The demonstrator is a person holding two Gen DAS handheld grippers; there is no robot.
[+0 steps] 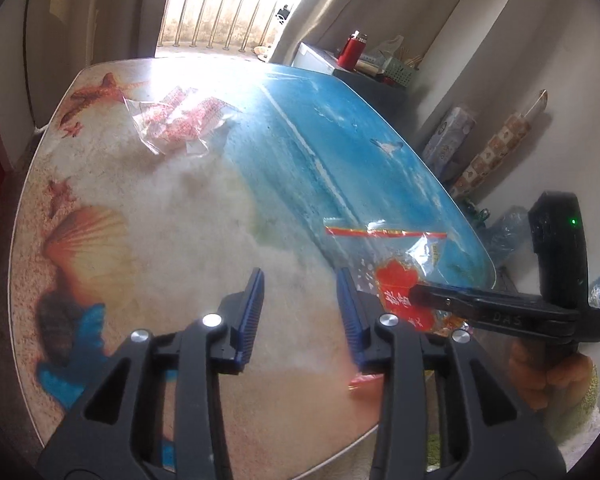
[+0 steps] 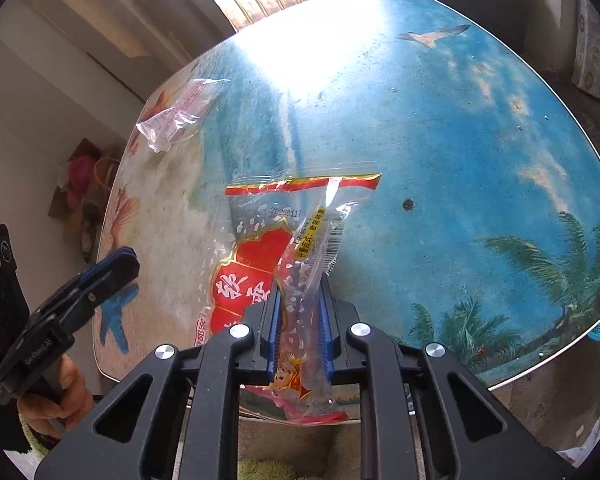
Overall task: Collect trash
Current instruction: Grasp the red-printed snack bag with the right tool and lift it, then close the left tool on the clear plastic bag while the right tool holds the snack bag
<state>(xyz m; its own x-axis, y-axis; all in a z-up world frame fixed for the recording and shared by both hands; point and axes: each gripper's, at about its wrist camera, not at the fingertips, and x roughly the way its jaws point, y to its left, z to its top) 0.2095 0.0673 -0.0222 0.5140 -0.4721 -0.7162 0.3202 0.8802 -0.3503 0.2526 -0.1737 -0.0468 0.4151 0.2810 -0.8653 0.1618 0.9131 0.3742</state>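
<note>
The right gripper (image 2: 300, 320) has its jaws clenched on a clear snack bag (image 2: 296, 248) with a red label, Chinese writing and the printed date "20260117", held over the beach-print surface (image 2: 440, 128). The left gripper (image 1: 300, 312) stands released, empty. Another wrapper (image 1: 176, 120) lies far across.

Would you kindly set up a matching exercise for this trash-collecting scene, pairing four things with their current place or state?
Things:
1. left gripper
2. right gripper
3. red-printed clear bag
4. crumpled clear wrapper

States:
A. lying on the far sandy part of the table
B. jaws apart, nothing between them
C. pinched, standing up at the near edge
D. closed on plastic

Pairs: 1-B, 2-D, 3-C, 4-A
</note>
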